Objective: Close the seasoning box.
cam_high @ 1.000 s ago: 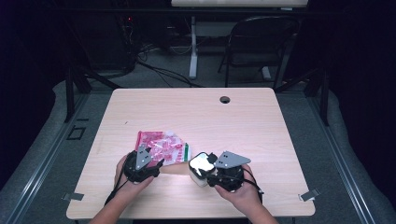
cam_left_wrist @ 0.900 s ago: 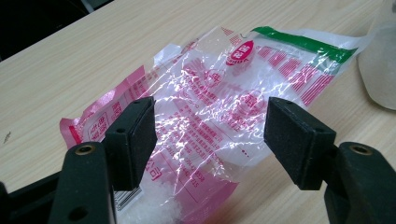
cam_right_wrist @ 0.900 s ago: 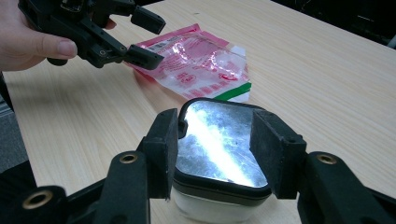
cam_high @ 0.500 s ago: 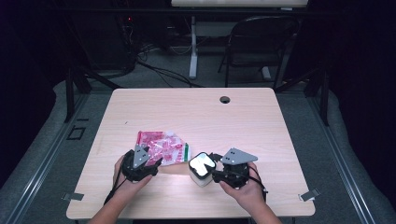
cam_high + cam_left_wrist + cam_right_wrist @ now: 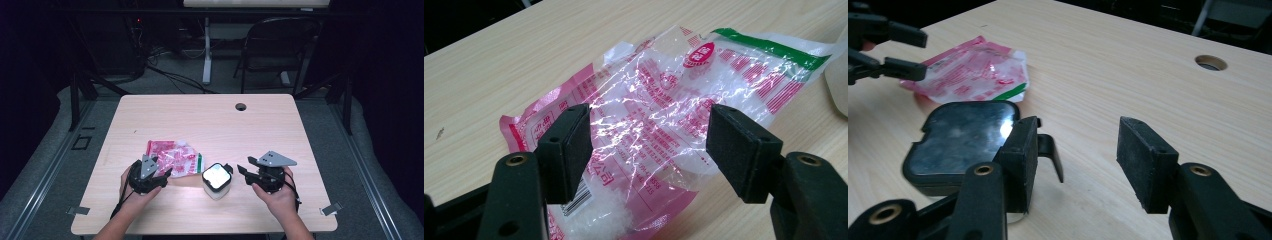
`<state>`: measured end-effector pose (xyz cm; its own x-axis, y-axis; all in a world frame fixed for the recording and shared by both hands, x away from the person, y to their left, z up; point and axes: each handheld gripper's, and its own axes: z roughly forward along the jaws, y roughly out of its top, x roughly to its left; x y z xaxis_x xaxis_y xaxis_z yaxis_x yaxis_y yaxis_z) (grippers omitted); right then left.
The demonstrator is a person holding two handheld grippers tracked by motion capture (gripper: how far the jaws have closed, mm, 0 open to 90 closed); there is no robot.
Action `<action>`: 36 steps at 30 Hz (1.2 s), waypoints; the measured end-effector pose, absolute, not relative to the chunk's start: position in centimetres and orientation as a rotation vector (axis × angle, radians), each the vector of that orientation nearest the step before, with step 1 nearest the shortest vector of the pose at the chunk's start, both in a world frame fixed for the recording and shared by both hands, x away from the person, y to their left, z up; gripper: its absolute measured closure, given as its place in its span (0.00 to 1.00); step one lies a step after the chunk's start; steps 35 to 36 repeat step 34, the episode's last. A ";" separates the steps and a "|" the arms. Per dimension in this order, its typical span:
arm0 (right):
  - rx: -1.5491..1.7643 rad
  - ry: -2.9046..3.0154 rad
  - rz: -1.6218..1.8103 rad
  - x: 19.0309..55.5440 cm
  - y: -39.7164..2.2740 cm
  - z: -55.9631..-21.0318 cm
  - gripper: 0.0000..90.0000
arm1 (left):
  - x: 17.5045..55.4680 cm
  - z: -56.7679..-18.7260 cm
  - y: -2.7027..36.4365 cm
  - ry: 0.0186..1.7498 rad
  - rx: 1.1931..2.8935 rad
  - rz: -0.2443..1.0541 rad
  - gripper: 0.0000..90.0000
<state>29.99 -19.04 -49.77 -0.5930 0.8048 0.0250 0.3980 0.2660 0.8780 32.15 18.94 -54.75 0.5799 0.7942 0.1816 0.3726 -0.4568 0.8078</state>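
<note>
A crinkled pink-and-clear plastic bag [image 5: 174, 159] with a green strip at one end lies flat on the counter [image 5: 210, 120], left of centre and towards the near edge. The left gripper [image 5: 161, 171] sits at the bag's near left corner, its fingers [image 5: 569, 145] spread wide. In the left gripper view the bag [image 5: 664, 115] lies under and beyond the gap between the two pads; neither pad presses on it.

Just right of the bag stands a small container with a black lid [image 5: 217, 178], its glossy top catching the light. The right gripper [image 5: 241, 170] lies to the right of the container, fingers pointing left at it and held wide with nothing between them. In the right gripper view the container [image 5: 960, 140] sits to the left of the left finger [image 5: 1020, 150], close beside it, while bare counter [image 5: 1128, 80] shows through the gap.

Both hands rest low over the near edge of the counter, forearms coming in from the bottom of the high view, the left hand [image 5: 137, 192] cupped behind its gripper and the right hand [image 5: 275, 192] under its own. The grey three-cornered plate [image 5: 272, 159] tops the right gripper.

The far half of the counter is open, apart from a round cable hole [image 5: 241, 106] near the far edge. The right edge has free room beyond the right hand.
</note>
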 end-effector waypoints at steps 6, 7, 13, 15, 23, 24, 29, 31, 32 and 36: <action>1.166 2.102 1.251 30.6 -20.0 -50.6 0.56 | 32.1 -54.8 18.9 0.927 2.061 0.718 0.38; 1.174 2.102 1.243 30.8 -20.1 -50.8 0.56 | 32.1 -54.7 18.9 0.927 2.059 0.720 0.38; 1.248 2.085 1.202 31.3 -21.1 -51.5 0.55 | 32.2 -54.7 19.0 0.928 2.059 0.721 0.38; 1.264 2.077 1.206 31.4 -21.2 -51.7 0.55 | 32.2 -54.7 19.1 0.931 2.059 0.718 0.38; 1.293 2.081 1.185 31.7 -21.6 -52.2 0.55 | 32.3 -54.7 19.2 0.937 2.058 0.714 0.38; 1.297 2.081 1.181 31.7 -21.6 -52.2 0.55 | 32.3 -54.7 19.2 0.937 2.058 0.714 0.38; 1.292 2.085 1.181 31.7 -21.5 -52.3 0.54 | 32.3 -54.7 19.2 0.940 2.055 0.711 0.38; 1.298 2.082 1.176 31.8 -21.5 -52.4 0.54 | 32.3 -54.7 19.3 0.943 2.050 0.712 0.38; 1.298 2.082 1.176 31.8 -21.5 -52.4 0.54 | 32.3 -54.7 19.3 0.943 2.050 0.712 0.38; 1.298 2.089 1.167 31.8 -21.6 -52.4 0.53 | 32.4 -54.7 19.4 0.948 2.043 0.708 0.38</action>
